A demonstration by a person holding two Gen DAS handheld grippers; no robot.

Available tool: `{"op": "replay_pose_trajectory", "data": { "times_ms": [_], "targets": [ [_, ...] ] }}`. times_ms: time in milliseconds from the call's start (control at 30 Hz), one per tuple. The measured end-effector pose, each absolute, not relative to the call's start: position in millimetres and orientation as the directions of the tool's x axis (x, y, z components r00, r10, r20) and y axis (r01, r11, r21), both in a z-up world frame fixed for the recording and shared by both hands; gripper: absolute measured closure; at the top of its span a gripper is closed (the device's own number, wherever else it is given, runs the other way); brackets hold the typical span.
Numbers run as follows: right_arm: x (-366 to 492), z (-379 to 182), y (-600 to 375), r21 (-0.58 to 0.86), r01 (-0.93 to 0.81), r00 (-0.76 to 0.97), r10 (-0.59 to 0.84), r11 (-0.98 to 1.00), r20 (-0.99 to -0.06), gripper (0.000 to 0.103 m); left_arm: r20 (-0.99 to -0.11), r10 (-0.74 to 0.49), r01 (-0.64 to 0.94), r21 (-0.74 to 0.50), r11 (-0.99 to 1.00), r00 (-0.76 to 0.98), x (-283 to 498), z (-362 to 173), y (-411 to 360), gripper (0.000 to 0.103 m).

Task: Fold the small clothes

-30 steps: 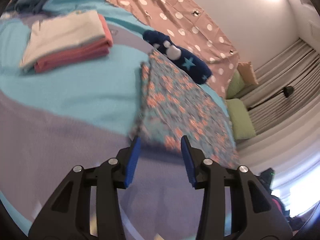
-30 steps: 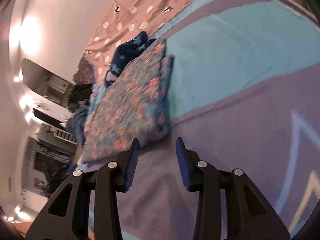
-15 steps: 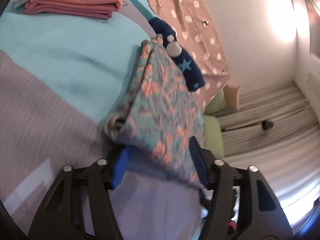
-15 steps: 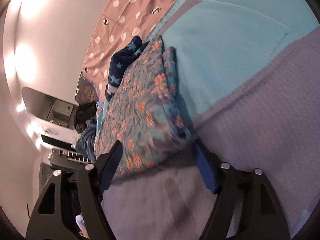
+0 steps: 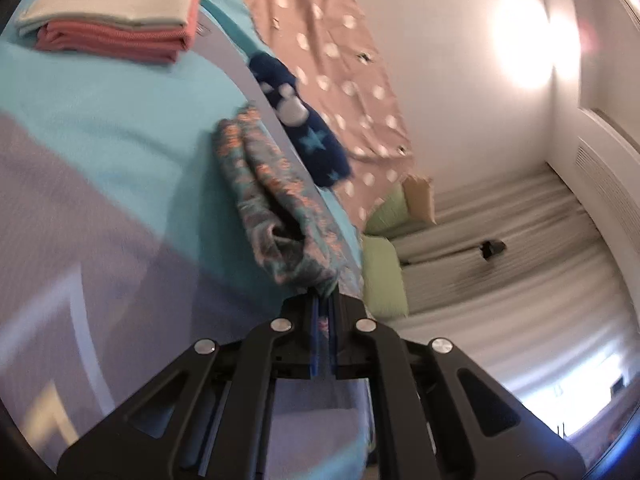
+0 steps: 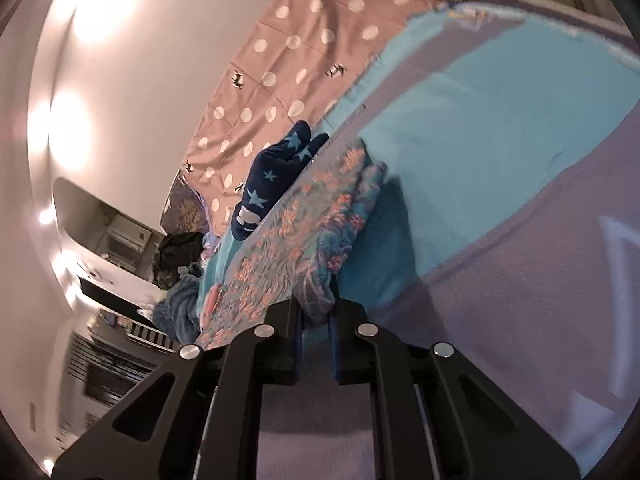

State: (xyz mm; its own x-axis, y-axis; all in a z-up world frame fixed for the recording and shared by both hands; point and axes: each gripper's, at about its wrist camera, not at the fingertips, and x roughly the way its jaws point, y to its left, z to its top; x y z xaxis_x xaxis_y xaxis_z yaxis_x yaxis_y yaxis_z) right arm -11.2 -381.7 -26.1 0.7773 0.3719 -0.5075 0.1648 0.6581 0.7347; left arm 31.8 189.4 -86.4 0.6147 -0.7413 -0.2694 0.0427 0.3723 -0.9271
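Observation:
A teal garment with orange flowers (image 5: 276, 200) lies half-folded on the teal and lilac bedspread (image 5: 100, 132). In the left wrist view my left gripper (image 5: 325, 300) pinches the garment's near corner, its blue pads closing tight on the fabric. The right wrist view shows the same floral garment (image 6: 304, 240) from its other side. My right gripper (image 6: 316, 312) has a bunched corner between its pads, and its jaws are closing on it. The near edge is lifted off the bedspread (image 6: 500, 128).
A navy garment with light stars (image 5: 304, 136) lies just beyond the floral one. A folded stack of cream and pink clothes (image 5: 116, 20) sits far left. A pink polka-dot blanket (image 5: 340, 60) runs along the wall, with green pillows (image 5: 382, 272) at its end.
Both grippers went from open beside the flat garment to closed on its near corners. The near edge has bunched up and risen off the bed.

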Motion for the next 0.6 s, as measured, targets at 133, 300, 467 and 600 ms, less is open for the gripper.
{"op": "replay_pose_trajectory", "data": {
  "times_ms": [133,300,467,600],
  "targets": [
    [-51,-39,-390,0.660,0.234,0.715,0.334,0.714,-0.615,0.092,-0.382,-0.751,0.015,-0.887,0.461,0.538,-20,-96,175,0.099],
    [-59,-81,-402,0.581,0.390,0.607,0.275,0.715,-0.746,0.081,-0.510,-0.692,-0.111,-0.838,0.535,0.512,-38,-129,183,0.096],
    [-55,-47,-395,0.484,0.353,0.671,0.144,0.801,-0.728,0.080,-0.550,-0.605,-0.030,-0.754,0.657,0.576,-32,-91,182,0.081],
    [-49,-34,-372,0.463,0.231,0.713,0.175,0.856,-0.679,0.076,-0.569,-0.533,0.021,-0.672,0.741,0.627,-33,-62,178,0.072]
  ]
}}
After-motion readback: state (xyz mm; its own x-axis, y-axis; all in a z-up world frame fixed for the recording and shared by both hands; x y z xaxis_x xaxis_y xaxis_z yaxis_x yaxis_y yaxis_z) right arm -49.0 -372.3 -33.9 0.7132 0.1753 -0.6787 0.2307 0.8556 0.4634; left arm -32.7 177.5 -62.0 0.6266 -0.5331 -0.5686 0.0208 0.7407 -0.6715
